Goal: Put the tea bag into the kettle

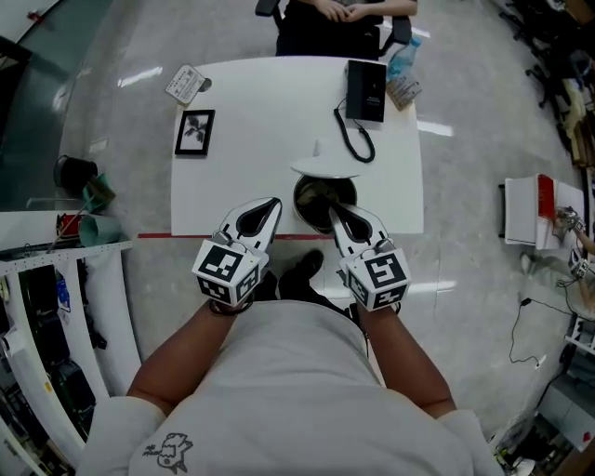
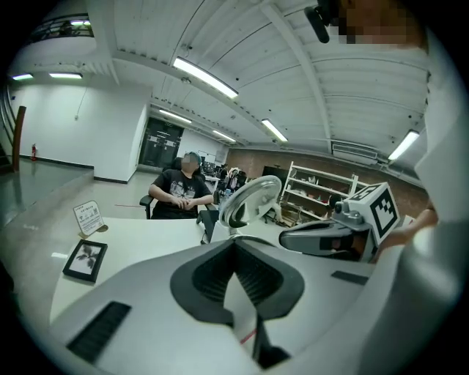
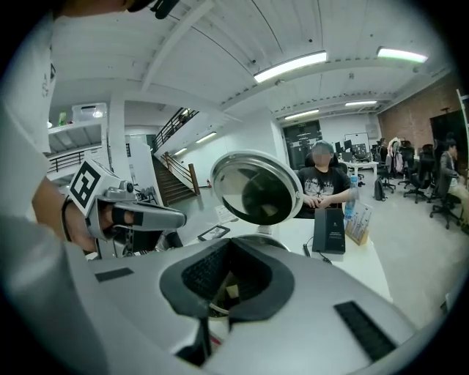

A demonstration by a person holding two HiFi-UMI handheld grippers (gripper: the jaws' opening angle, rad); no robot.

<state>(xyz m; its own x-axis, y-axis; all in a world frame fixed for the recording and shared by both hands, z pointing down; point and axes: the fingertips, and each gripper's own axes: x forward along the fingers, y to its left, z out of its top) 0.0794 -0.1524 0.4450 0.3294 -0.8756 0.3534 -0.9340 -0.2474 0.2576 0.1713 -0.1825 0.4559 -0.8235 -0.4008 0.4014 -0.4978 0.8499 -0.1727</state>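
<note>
The kettle (image 1: pixel 301 206) stands at the near edge of the white table (image 1: pixel 260 158), its round lid (image 1: pixel 324 169) flipped up and its dark inside showing. My right gripper (image 1: pixel 333 214) hangs over the kettle's mouth, shut. In the right gripper view the jaws (image 3: pixel 229 245) meet at their tips, and through the hollow behind them a small beige tea bag (image 3: pixel 233 291) lies down inside the kettle. The mirror-like lid (image 3: pixel 256 189) stands just ahead. My left gripper (image 1: pixel 275 203) hovers beside the kettle's left side, shut and empty (image 2: pixel 234 245).
A black picture frame (image 1: pixel 194 132) and a small card sign (image 1: pixel 184 84) lie at the table's far left. A black desk phone with a coiled cord (image 1: pixel 366 91) sits at the far right. A person (image 1: pixel 335 17) sits across the table. Shelving (image 1: pixel 56 307) stands at my left.
</note>
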